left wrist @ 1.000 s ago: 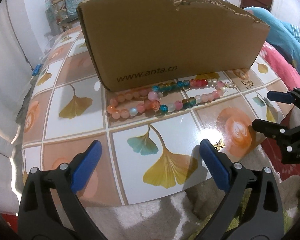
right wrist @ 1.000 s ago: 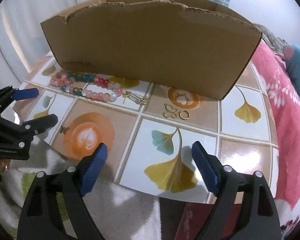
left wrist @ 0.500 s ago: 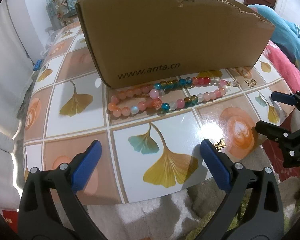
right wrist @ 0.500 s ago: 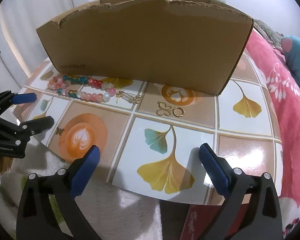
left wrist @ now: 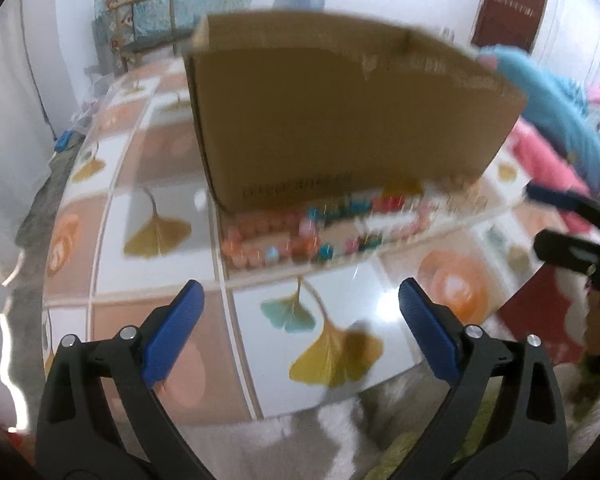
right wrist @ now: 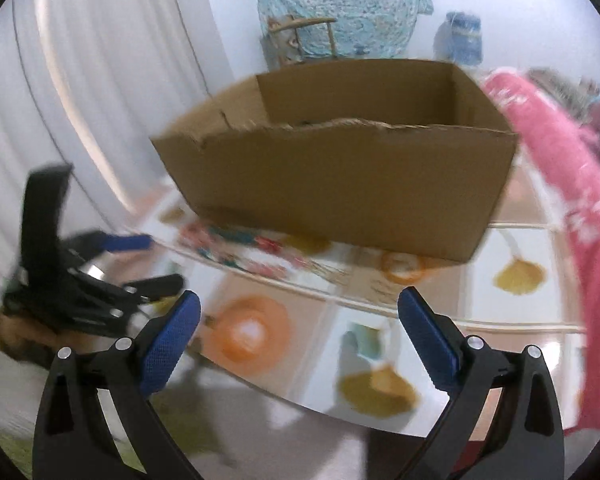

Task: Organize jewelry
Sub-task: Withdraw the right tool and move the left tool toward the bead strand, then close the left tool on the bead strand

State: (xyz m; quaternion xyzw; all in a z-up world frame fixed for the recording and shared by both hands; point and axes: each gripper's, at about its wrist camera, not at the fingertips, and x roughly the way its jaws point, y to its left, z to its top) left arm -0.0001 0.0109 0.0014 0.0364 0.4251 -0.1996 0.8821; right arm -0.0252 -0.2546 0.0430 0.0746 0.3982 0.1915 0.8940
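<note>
Both frames are pretty smeared, so small stuff is hard to make out. The left tool (left wrist: 300,332) hangs over the near edge of the surface (left wrist: 364,304) with its blue pads spread wide and nothing between them. Same deal with the right tool (right wrist: 299,332): wide apart, holding nothing, above the near edge.

The beads (left wrist: 320,228) lie on the tiled surface right against the foot of the box (left wrist: 340,120), a two-row string of pink, teal and red blobs. From the right wrist view they show up as a blurry colored streak (right wrist: 236,252) at the box's (right wrist: 340,188) lower left corner. The box stands upright and open on top, with a ragged front edge. Near its right front corner there's something small on an orange tile, too blurred to tell what.
</note>
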